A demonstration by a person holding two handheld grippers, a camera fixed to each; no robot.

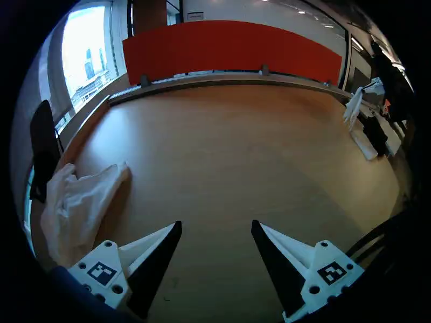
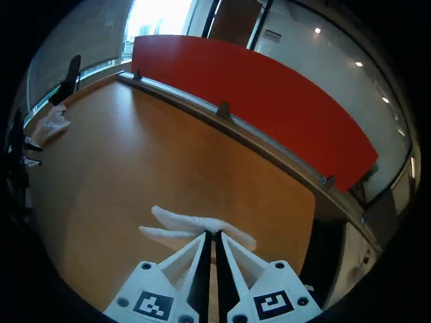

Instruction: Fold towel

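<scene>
My right tongs (image 2: 213, 234) are clamped on the edge of the towel (image 2: 183, 222) at the worktop (image 2: 134, 161) end. My left tongs (image 1: 215, 223) stand apart, empty. So thin a bite could slip when I lift.

The wooden table (image 1: 231, 145) carries a crumpled white cloth (image 1: 75, 210) at one edge and a white towel (image 2: 199, 226) elsewhere.

Wooden table (image 1: 226, 151), red partition (image 1: 231, 48), bright windows (image 1: 86, 54).
</scene>
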